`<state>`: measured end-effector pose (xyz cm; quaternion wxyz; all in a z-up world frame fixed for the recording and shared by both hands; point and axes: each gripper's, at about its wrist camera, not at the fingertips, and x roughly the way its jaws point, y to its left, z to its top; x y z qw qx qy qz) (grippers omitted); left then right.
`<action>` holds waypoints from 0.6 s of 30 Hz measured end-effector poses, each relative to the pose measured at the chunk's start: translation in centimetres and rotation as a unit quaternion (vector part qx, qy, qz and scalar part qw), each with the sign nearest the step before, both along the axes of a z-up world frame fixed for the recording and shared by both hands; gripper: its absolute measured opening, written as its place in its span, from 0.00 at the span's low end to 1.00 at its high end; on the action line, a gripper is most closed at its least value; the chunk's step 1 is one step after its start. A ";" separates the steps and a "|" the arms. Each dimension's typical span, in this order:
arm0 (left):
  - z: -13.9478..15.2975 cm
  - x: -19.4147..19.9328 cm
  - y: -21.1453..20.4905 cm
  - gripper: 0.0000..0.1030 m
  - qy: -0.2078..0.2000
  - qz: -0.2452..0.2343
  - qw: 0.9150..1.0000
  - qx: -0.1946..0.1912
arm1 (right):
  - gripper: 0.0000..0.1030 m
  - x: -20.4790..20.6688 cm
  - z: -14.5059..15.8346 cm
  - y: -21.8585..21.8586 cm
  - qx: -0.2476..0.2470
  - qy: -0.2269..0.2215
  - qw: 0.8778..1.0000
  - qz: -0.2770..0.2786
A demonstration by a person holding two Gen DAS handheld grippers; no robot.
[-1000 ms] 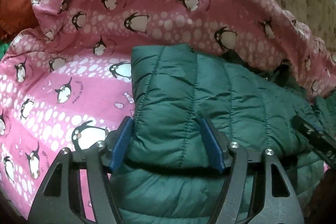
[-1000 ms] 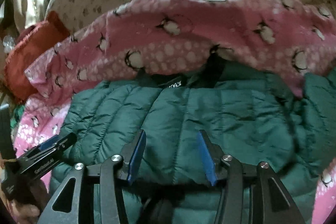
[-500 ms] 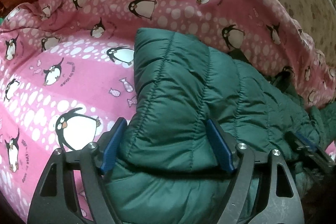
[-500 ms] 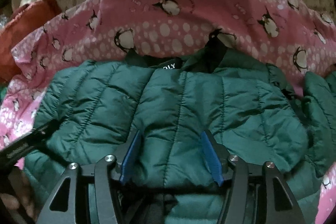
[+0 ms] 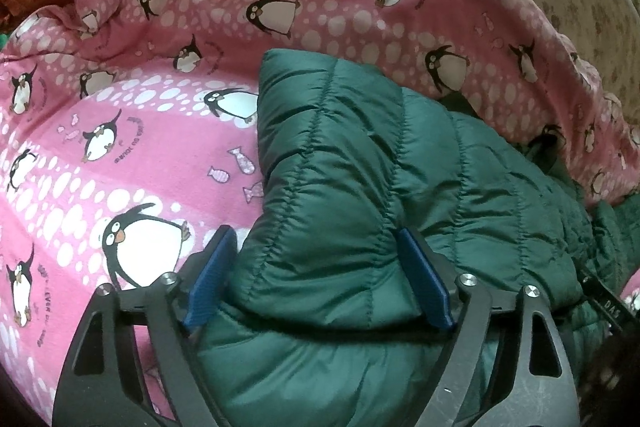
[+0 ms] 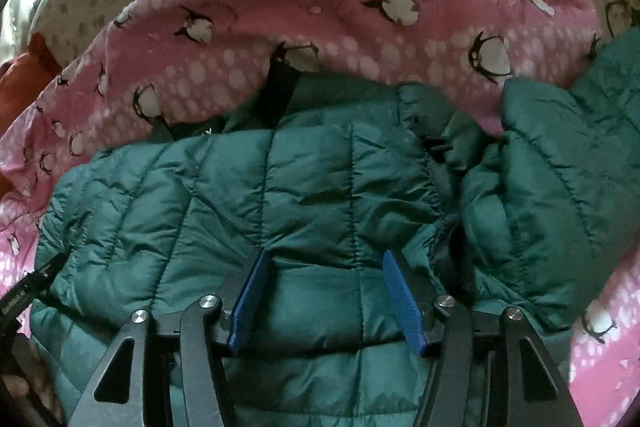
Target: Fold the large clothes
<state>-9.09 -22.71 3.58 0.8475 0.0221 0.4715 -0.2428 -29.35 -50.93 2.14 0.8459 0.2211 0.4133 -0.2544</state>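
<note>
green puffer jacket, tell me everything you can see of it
The green puffer jacket is dark green, shiny, quilted in stitched channels, and looks like padded nylon. It lies on the pink penguin blanket, its lower part folded up over the body, with a dark collar lining at the far edge and a sleeve bunched to the right. The left gripper and right gripper each have a fold of it between their blue fingers.

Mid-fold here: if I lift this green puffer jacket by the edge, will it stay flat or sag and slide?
The green puffer jacket will likely sag: its quilted panels already crease and bulge. The shiny shell looks slippery, so folds may slide on the pink penguin sheet. Probably light for its bulk.
</note>
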 end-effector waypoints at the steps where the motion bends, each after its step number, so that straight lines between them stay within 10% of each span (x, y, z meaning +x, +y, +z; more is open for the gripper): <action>1: 0.0 0.0 0.0 0.82 0.000 0.001 1.000 -0.001 | 0.56 0.1 -0.1 0.2 -0.005 0.003 1.000 0.001; 18: 5.0 -2.9 0.4 0.82 -0.031 -0.028 0.998 -0.041 | 0.56 -2.4 3.0 0.8 -0.034 -0.017 0.999 -0.018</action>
